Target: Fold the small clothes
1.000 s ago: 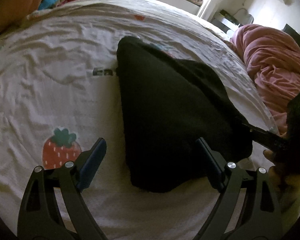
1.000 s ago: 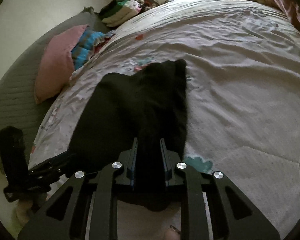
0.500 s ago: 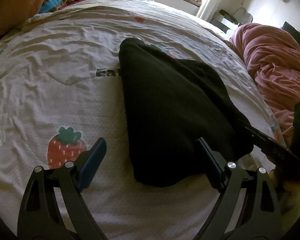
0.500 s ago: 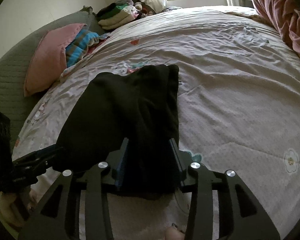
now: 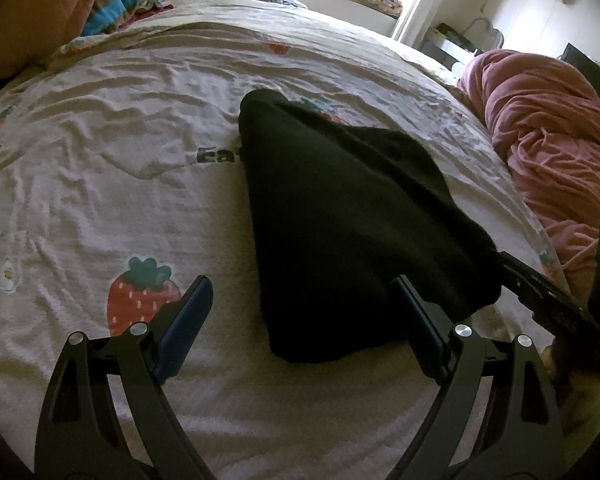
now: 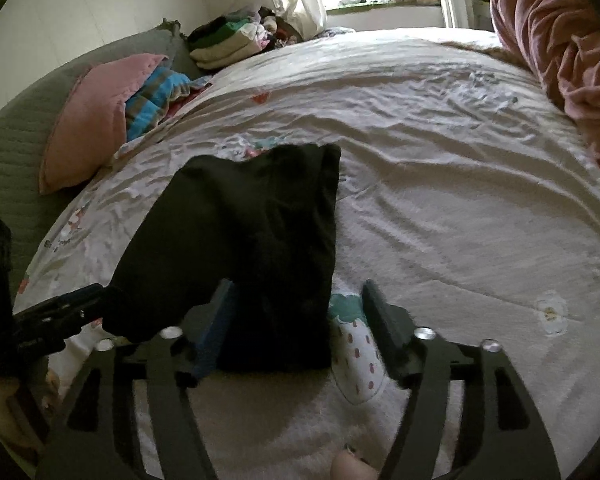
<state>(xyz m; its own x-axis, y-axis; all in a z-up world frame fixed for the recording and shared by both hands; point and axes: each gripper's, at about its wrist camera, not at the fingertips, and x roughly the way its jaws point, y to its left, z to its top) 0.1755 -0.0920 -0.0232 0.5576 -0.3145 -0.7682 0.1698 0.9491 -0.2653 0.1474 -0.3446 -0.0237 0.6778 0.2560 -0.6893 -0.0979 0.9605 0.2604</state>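
Note:
A black garment (image 5: 340, 220) lies folded on the strawberry-print bedsheet (image 5: 100, 160), narrow end pointing away. In the left wrist view my left gripper (image 5: 300, 286) stands open over its near corner, the cloth lying closer to the right finger (image 5: 416, 320). In the right wrist view the same garment (image 6: 252, 220) has its near end between the fingers of my right gripper (image 6: 300, 288), whose jaws are opening. The cloth rests against the left finger (image 6: 220, 316), and the right finger stands clear of it. Each gripper shows at the other view's edge: right gripper (image 5: 540, 292), left gripper (image 6: 60, 312).
A pink pillow (image 6: 88, 120) and a blue striped blanket (image 6: 156, 100) lie at the bed's far left, with a stack of folded clothes (image 6: 228, 44) behind. A bunched pink duvet (image 5: 548, 140) fills the right side. A person's fingertip (image 6: 350, 466) shows at the bottom.
My right gripper's jaws went from shut on the garment's near edge to spread wide, and the cloth now lies flat on the sheet. The left gripper stayed open and nearly still.

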